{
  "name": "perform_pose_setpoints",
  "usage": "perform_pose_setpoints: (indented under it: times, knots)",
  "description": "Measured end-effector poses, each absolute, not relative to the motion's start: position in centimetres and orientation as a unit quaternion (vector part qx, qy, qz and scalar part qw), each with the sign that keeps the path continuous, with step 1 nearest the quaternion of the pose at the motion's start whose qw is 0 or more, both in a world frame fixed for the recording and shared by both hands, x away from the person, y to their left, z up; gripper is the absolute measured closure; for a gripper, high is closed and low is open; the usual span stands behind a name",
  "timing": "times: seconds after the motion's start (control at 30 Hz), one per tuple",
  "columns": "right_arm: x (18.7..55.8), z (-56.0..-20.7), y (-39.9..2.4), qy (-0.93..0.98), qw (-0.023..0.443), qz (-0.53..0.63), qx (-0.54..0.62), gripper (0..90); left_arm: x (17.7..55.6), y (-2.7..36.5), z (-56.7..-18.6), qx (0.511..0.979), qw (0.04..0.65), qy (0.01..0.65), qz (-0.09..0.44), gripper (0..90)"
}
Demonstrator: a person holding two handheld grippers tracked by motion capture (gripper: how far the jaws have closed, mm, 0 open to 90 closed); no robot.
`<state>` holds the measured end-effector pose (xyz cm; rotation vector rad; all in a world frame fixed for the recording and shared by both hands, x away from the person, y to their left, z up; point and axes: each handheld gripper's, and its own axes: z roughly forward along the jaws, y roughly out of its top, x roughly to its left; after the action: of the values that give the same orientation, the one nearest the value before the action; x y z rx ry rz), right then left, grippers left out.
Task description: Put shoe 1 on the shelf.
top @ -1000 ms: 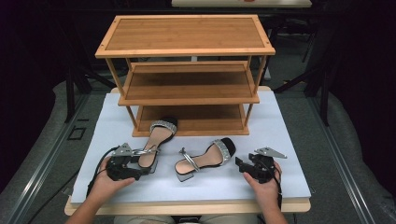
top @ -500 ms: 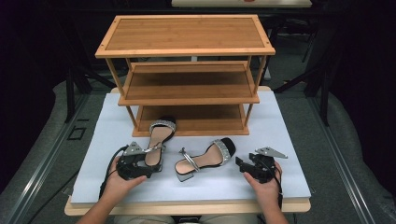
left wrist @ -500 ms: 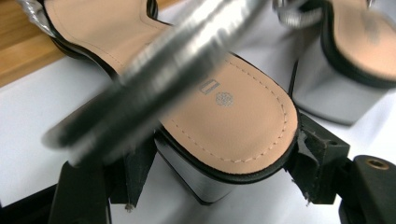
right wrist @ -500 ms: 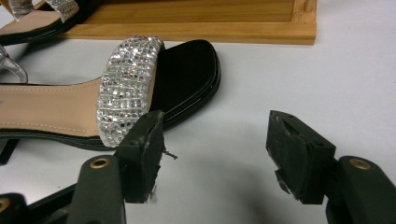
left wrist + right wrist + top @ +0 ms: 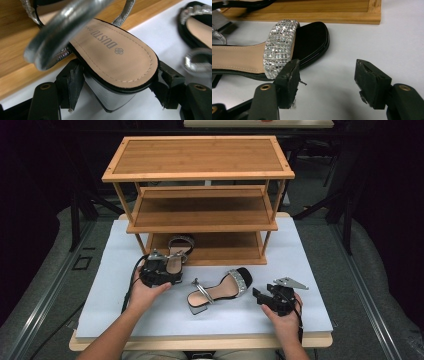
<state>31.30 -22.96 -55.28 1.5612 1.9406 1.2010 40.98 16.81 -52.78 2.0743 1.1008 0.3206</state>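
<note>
My left gripper (image 5: pixel 159 272) (image 5: pixel 120 86) is shut on the heel end of a black sandal (image 5: pixel 176 254) (image 5: pixel 115 53) with a tan insole and silver straps. The sandal's toe reaches onto the bottom shelf (image 5: pixel 220 247) of a wooden shoe rack (image 5: pixel 200 212). A second, matching sandal (image 5: pixel 220 290) (image 5: pixel 249 58) with a rhinestone band lies on the white table top, toe pointing right. My right gripper (image 5: pixel 261 296) (image 5: pixel 329 80) rests open just right of that toe, with nothing between its pads.
The three-tier rack stands at the back of the white table top (image 5: pixel 310 270); its middle shelf (image 5: pixel 200 210) and top shelf (image 5: pixel 197 157) are bare. In the right gripper view the rack's base edge (image 5: pixel 312 15) lies just past the second sandal. Dark floor surrounds the table.
My left gripper has carried its sandal to the right and away from the person, bringing the toe onto the rack's bottom shelf. The right gripper and the second sandal have stayed put.
</note>
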Motion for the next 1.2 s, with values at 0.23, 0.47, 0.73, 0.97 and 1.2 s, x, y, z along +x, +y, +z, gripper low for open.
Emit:
perform_pose_setpoints:
  times: [0.23, 0.47, 0.73, 0.97, 1.2]
  knots:
    - [31.3, -55.2, -23.3, 0.687, 0.187, 0.431, 0.555, 36.3, 43.4, 15.3, -52.7, 0.802, 0.367, 0.452, 0.136, 32.1]
    - [31.3, -55.2, -23.3, 0.69, 0.18, 0.434, 0.551, 36.4, 44.7, 15.1, -53.0, 0.799, 0.355, 0.463, 0.145, 33.1]
    - [31.3, -55.2, -23.1, 0.689, 0.186, 0.431, 0.552, 36.4, 44.6, 15.4, -53.4, 0.798, 0.359, 0.463, 0.136, 32.7]
    - [31.3, -55.2, -23.3, 0.688, 0.185, 0.432, 0.553, 36.3, 42.3, 16.5, -52.2, 0.793, 0.374, 0.464, 0.124, 31.1]
    - [31.2, -55.1, -22.9, 0.69, 0.188, 0.427, 0.553, 36.2, 37.7, 20.0, -51.6, 0.796, 0.381, 0.454, 0.121, 34.7]
